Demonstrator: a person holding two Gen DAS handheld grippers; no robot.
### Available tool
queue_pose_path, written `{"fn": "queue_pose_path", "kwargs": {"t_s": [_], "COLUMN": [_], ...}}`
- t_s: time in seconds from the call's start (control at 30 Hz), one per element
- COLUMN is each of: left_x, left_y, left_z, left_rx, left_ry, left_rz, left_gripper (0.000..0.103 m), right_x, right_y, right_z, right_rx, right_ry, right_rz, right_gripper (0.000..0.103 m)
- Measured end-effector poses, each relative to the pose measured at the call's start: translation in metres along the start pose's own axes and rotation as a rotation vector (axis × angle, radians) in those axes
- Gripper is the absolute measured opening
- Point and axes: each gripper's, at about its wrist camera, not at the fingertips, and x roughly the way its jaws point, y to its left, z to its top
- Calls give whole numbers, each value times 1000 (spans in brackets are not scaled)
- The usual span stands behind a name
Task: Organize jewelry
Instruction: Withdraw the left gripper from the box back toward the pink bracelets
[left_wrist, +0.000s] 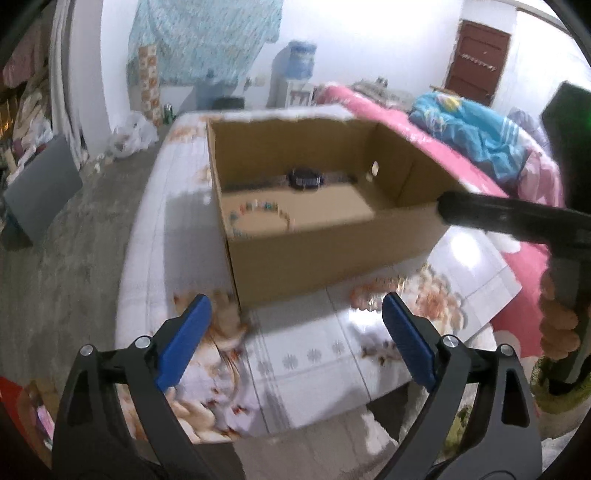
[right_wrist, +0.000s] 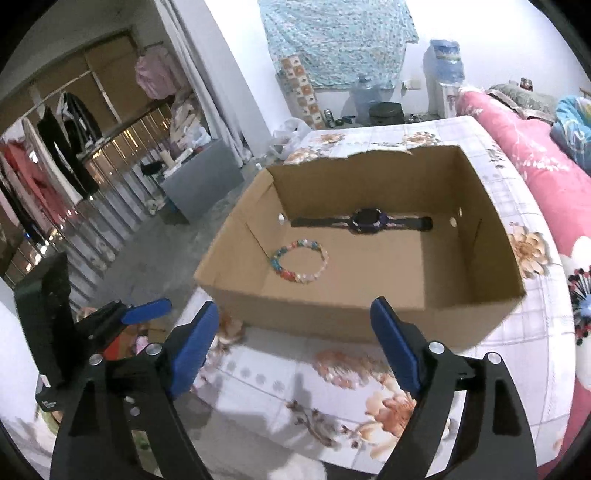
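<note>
Nearest, at the bottom of the left wrist view, the left tongs (left_wrist: 295, 332) stand wide apart with nothing between them; the right tongs (right_wrist: 295, 339) do likewise in their own view. Both hang over the flowered table (right_wrist: 280, 373), short of the cardboard box (right_wrist: 332, 317) at mid frame. Inside it, the bead bracelet (right_wrist: 301, 260) lies flat near the left wall, the black watch (right_wrist: 365, 221) stretched along the far wall, so both seem already stowed.
</note>
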Motion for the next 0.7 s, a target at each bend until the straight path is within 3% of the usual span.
{"fn": "queue_pose_path", "kwargs": {"t_s": [0.17,0.3,0.6,0.7], "left_x": [34,53,76,86], "left_y": [-5,-5,-9,-10], "left_z": [-24,-31,-34,-35], "left_rx": [-19,-56,-39,-26], "left_ry": [111,156,187,221], "left_rz": [43,138,191,179], "left_gripper": [90,90,90,90], "right_x": [-1,5,-20,-28], "right_y": [-11,-25,-90,-110], "right_z": [-24,-42,-67,-72], "right_rx": [12,30,129,167], "right_ry": [5,16,-40,-53], "right_rz": [-54,-139,-371,-424], "right_gripper": [85,86,90,91]}}
